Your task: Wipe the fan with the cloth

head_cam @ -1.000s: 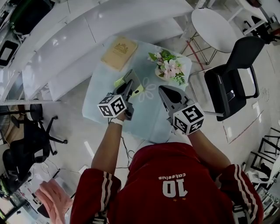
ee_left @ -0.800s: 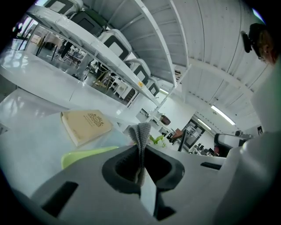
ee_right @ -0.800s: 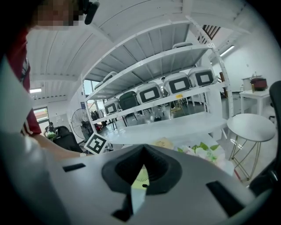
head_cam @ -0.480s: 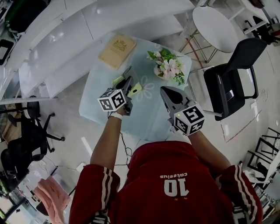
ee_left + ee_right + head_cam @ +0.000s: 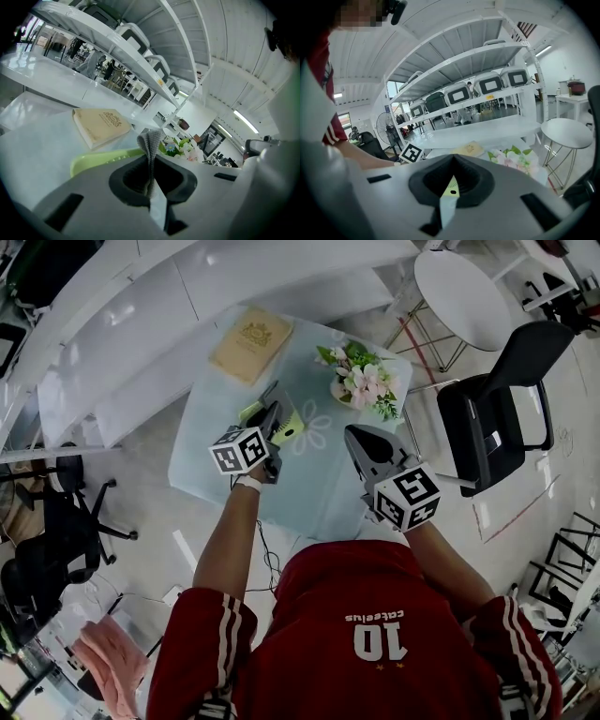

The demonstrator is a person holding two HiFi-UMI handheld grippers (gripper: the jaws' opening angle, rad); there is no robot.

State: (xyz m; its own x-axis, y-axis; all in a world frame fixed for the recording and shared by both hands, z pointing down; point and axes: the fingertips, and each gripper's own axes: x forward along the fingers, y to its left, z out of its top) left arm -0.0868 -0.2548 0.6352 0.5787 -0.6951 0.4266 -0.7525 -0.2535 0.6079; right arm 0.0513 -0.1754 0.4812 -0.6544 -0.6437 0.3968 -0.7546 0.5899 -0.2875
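Fan [image 5: 93,159] mostly hidden behind left gripper [image 5: 272,401] pinching the cloth [image 5: 151,143].

Left tongs [image 5: 273,407] clamp the cloth [image 5: 151,140]; right tongs [image 5: 355,438] seemingly closed, empty.

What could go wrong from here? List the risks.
1. The fan lies loose on the table, the right gripper apart from it; wiping may shove it toward the flowers.
2. The left gripper pinches only a fold of the cloth; it may slip out.
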